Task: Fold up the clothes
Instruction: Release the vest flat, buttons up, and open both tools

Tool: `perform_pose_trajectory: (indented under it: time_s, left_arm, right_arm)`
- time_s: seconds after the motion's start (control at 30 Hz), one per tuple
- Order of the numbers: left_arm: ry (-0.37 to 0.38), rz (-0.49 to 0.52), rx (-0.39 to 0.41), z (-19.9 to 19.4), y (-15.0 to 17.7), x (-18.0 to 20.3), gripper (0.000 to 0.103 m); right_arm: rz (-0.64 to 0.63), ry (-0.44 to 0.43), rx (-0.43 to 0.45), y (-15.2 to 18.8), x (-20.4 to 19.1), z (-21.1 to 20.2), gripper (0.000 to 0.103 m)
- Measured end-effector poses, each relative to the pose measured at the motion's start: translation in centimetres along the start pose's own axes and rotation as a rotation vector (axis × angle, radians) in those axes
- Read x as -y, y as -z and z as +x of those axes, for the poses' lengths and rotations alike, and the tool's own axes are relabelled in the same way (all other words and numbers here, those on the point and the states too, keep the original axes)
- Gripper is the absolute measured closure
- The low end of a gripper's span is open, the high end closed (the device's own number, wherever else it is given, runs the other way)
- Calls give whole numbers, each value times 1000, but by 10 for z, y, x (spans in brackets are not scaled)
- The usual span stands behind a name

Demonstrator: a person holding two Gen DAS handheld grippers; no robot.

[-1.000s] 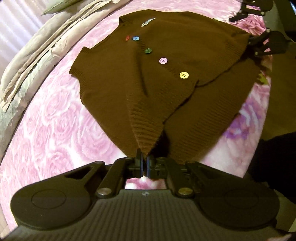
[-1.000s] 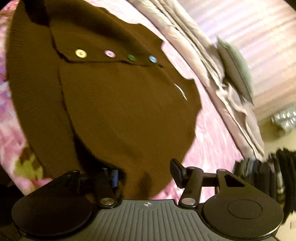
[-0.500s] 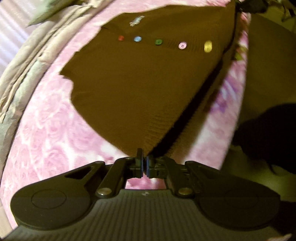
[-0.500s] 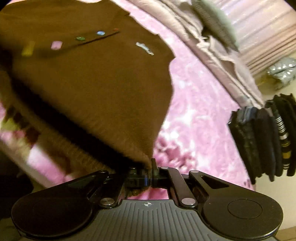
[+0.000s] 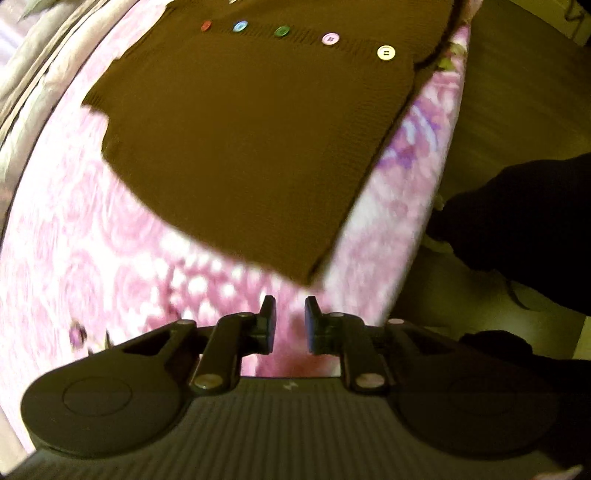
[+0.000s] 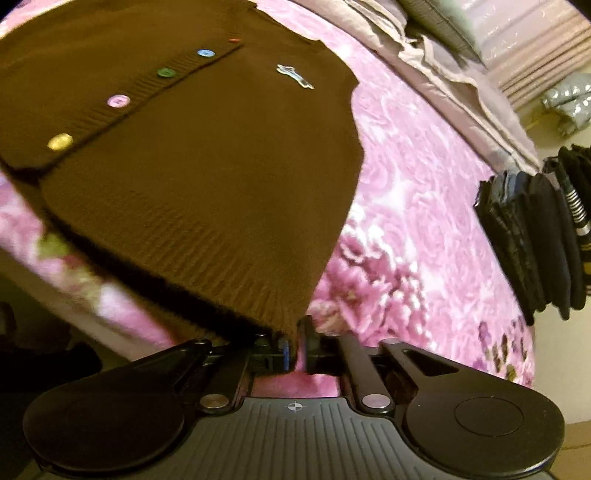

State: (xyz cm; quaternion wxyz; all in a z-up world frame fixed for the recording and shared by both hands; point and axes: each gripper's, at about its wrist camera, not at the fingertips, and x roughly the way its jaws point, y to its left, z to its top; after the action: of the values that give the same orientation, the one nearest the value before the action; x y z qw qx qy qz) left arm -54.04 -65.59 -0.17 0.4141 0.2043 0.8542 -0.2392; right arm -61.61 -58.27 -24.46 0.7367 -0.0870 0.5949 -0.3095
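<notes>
Left gripper (image 5: 290,319) has just been opening, nothing between its fingers, clear of the brown cardigan (image 5: 258,129) lying on the pink floral bed (image 5: 92,229). Right gripper (image 6: 295,345) has also just opened, the cardigan's ribbed hem corner at its parted fingers.

Bed covered with a pink rose-print spread (image 6: 424,206), reaching from about nine o'clock across to four o'clock in the right wrist view. Brown knit cardigan (image 6: 207,177) spread flat on it toward ten o'clock, front up, five coloured buttons (image 6: 118,101) in a row, ribbed hem toward six o'clock at the bed's near edge. Stack of dark folded clothes (image 6: 532,236) at three o'clock, well apart from the cardigan. Rumpled pale bedding (image 6: 443,70) bunched along the far side around one o'clock, a grey pillow (image 6: 439,27) on top. Same cardigan (image 5: 251,136) at twelve o'clock in the left wrist view, pink spread (image 5: 92,266) bare at nine o'clock.
</notes>
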Motion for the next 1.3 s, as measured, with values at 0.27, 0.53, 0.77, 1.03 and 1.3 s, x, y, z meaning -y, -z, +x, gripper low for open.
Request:
perform_pose_trajectory:
  time_s: [0.27, 0.53, 0.77, 1.03, 1.3]
  left_arm:
    - [-16, -103, 59, -35, 3, -12, 86]
    - [-88, -54, 189, -63, -15, -28, 72]
    - [-176, -3, 275, -105, -4, -43, 56]
    - [-235, -39, 293, -135, 1, -54, 14]
    - [-288, -14, 218, -129, -15, -62, 14]
  right_arm:
    - [156, -120, -50, 0, 0, -41, 12]
    - [361, -171, -7, -32, 10, -93, 12]
    - [529, -162, 79, -60, 8, -161, 12]
    - [563, -199, 79, -80, -2, -193, 0]
    - [586, -304, 34, -89, 9, -176, 0]
